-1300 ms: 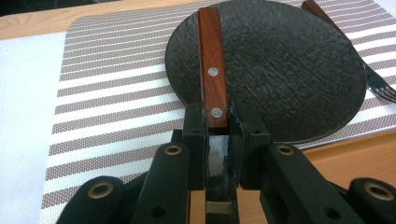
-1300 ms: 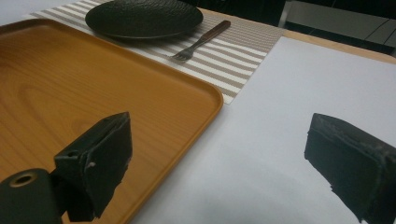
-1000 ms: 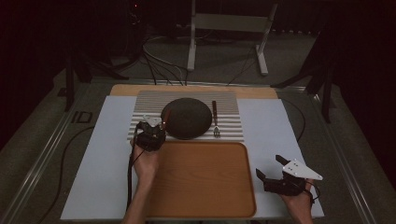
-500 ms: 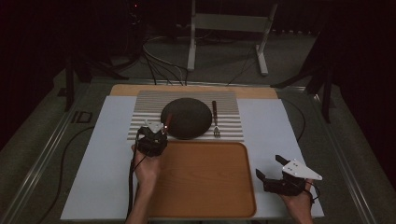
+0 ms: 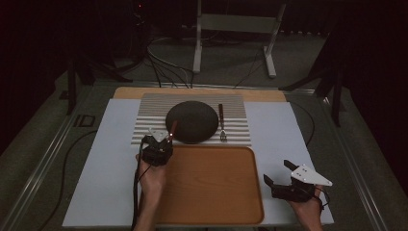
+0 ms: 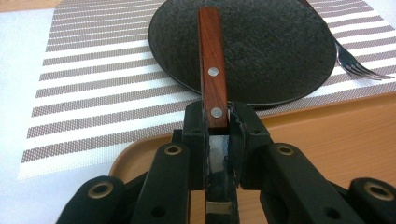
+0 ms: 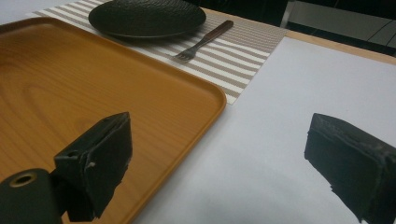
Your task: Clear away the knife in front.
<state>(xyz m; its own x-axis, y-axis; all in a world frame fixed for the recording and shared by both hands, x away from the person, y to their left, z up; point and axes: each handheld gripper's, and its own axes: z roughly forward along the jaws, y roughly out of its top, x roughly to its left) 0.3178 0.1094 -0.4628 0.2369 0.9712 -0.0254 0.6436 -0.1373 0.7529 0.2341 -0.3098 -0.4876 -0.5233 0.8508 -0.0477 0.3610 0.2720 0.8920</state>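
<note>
**Op:** Left gripper (image 5: 163,138) is pinching the knife (image 6: 211,65), which I've carried from the placemat's (image 5: 144,120) left edge toward the tray's (image 5: 211,211) far-left corner.

**Buddy:** Clearing the setting?

**Op:** Probably. Tray next, I'd guess.

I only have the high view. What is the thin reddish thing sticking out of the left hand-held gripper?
Observer: A knife. The left hand-held gripper is clamped on it where the wooden, two-rivet handle ends.
Operator: Where does the handle point?
Observer: Away from the jaws, out over the dark plate. I cannot tell whether it touches.
Operator: And the right hand-held gripper?
Observer: Its jaws are wide open with nothing between them, over the white mat beside the tray.
</note>
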